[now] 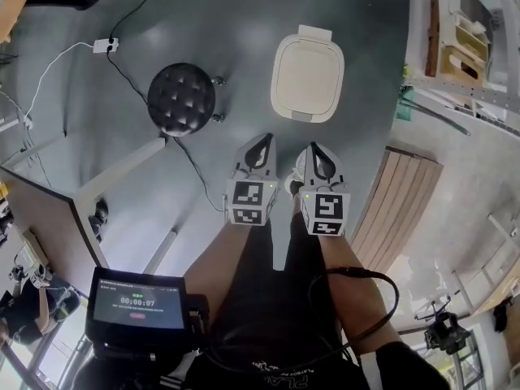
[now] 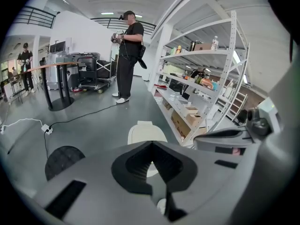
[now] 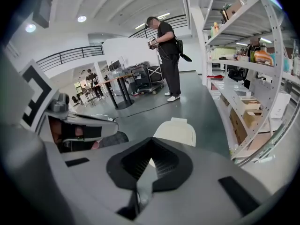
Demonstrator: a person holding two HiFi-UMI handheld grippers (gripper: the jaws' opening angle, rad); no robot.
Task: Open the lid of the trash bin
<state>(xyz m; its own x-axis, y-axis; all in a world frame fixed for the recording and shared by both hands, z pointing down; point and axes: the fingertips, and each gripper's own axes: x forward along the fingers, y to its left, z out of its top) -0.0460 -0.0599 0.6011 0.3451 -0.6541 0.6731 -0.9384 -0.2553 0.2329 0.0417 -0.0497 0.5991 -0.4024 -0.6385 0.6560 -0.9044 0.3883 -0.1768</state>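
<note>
The cream trash bin (image 1: 307, 75) stands on the grey floor ahead of me with its lid down flat. It also shows past the jaws as the bin (image 2: 145, 133) in the left gripper view and the bin (image 3: 176, 130) in the right gripper view. My left gripper (image 1: 262, 140) and right gripper (image 1: 316, 149) are held side by side, short of the bin's near edge and apart from it. Both are shut, jaws meeting at the tips with nothing between them.
A black tufted stool (image 1: 181, 98) stands left of the bin, with a black cable and a white power strip (image 1: 106, 45) beyond it. White shelving (image 1: 459, 43) lines the right side, a slatted wooden panel (image 1: 404, 203) lies near right. A person (image 2: 127, 55) stands far off.
</note>
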